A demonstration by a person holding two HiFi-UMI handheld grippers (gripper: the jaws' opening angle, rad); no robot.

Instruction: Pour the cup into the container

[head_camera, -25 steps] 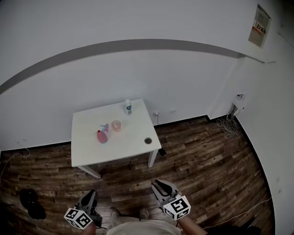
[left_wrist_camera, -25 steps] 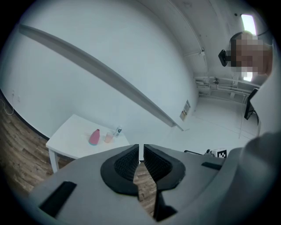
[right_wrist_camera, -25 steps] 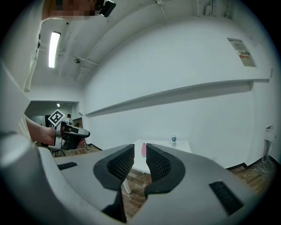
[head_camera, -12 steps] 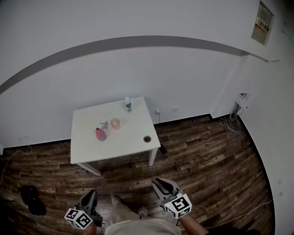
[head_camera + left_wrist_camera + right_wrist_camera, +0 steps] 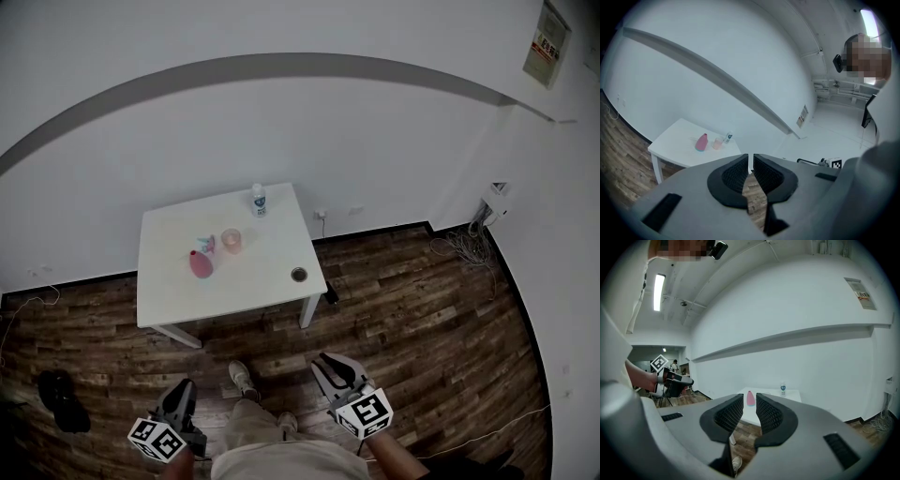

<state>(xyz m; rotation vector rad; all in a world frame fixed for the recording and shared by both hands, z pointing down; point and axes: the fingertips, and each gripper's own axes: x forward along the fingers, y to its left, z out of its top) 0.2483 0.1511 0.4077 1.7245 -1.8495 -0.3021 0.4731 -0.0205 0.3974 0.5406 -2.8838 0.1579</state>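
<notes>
A white table (image 5: 272,291) stands against the far wall, well ahead of both grippers. On it are a clear pinkish cup (image 5: 232,240), a pink bottle-shaped container (image 5: 201,264) and a small white bottle (image 5: 258,200). My left gripper (image 5: 180,390) and right gripper (image 5: 330,364) hang low over the wooden floor, both shut and holding nothing. The left gripper view shows the table (image 5: 675,150) at the left with the container (image 5: 701,142) and cup (image 5: 717,143). In the right gripper view the container (image 5: 750,398) shows above the jaws.
A small dark round thing (image 5: 299,275) lies near the table's right front corner. A dark shoe-like object (image 5: 58,398) sits on the floor at the left. Cables (image 5: 459,248) lie by the right wall. The person's foot (image 5: 242,377) is between the grippers.
The view has moved toward the table. One foot has stepped forward between the grippers. Both grippers stay low and shut.
</notes>
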